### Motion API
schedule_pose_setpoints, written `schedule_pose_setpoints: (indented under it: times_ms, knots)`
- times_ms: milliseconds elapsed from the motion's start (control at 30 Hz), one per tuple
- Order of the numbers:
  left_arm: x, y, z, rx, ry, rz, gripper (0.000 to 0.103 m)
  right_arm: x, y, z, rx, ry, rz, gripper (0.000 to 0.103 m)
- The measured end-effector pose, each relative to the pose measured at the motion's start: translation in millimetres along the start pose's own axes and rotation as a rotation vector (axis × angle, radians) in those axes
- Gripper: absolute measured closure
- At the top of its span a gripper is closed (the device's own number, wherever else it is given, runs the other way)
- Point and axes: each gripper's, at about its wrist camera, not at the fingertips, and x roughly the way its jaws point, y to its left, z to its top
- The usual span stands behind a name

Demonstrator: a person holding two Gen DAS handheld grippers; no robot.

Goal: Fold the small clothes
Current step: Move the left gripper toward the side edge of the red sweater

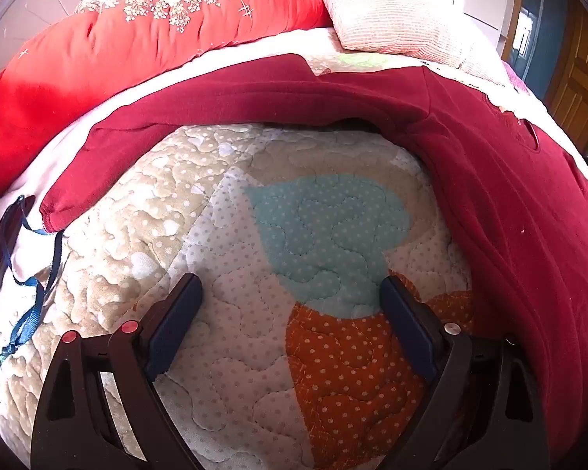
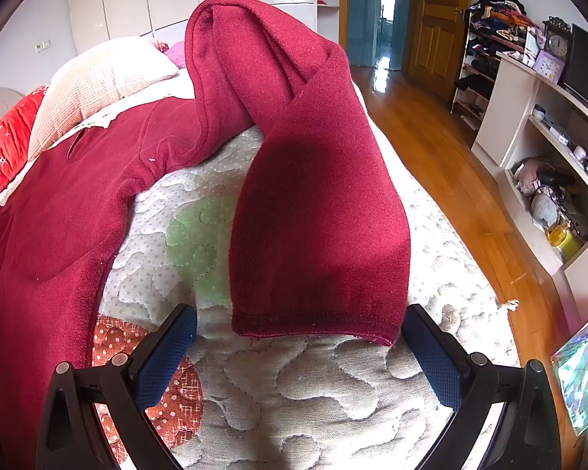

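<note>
Blue pads of the right tool (image 2: pixel 298 346) stand wide apart, released, with the cuff hem of the right sleeve (image 2: pixel 317 235) lying on the quilt (image 2: pixel 294 391) just ahead of them. Our left tool (image 1: pixel 290 309) is likewise released, hovering over bare quilt with nothing between its pads.

We judge the step in hand to be folding the sleeves of the dark red sweater (image 1: pixel 509 203), which lies spread on the bed. To do it well, we should pinch the cuff squarely across its hem, catching both layers, then carry it over the body so the sleeve lies flat, without twist, and smooth the hump near the shoulder.

Only the right view shows that sleeve bent and humped up, plus the wooden floor (image 2: pixel 431 149) beside the bed. Only the left view shows the left sleeve (image 1: pixel 223 105) stretched out straight below the red duvet (image 1: pixel 117 51).
</note>
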Motion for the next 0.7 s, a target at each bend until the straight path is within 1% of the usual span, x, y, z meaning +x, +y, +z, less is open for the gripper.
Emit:
schedule_pose_setpoints:
  times_ms: [33,100,267,400,500,567,600,700]
  knots:
    - [-0.2,-0.7,-0.1,0.004,-0.003,0.005,0.01,0.0,-0.3,0.1,-0.001,0.001,-0.001,0.0]
    - [0.0,0.3,-0.1,-0.007,-0.001,-0.01,0.01,-0.2,-0.5,0.2,-0.003,0.001,-0.004,0.0]
    - [-0.2,-1.2,-0.4,-0.002,-0.001,-0.002,0.01,-0.7,-2.3,0.4,-0.001,0.001,-0.001,0.0]
    - [-7.3,0.7,-2.3,0.009,0.041,-0.008,0.01,-1.1,-3.6,0.7,0.0,0.001,0.0,0.0]
    - [-19.1,3.0,-4.4,-0.008,0.058,-0.015,0.01,-1.3,-4.6,0.7,-0.001,0.0,0.0,0.0]
    - [-32.1,8.1,-5.7,-0.024,0.047,-0.004,0.011,0.2,-6.9,1.4,0.006,0.008,0.014,0.0]
    - [-43.8,9.2,-6.7,-0.026,0.029,0.006,0.011,0.3,-7.8,2.2,0.01,0.012,0.019,0.0]
    - [-77.5,10.7,-6.6,-0.01,-0.03,0.004,0.011,-0.4,-8.0,0.1,0.003,0.003,0.008,0.0]
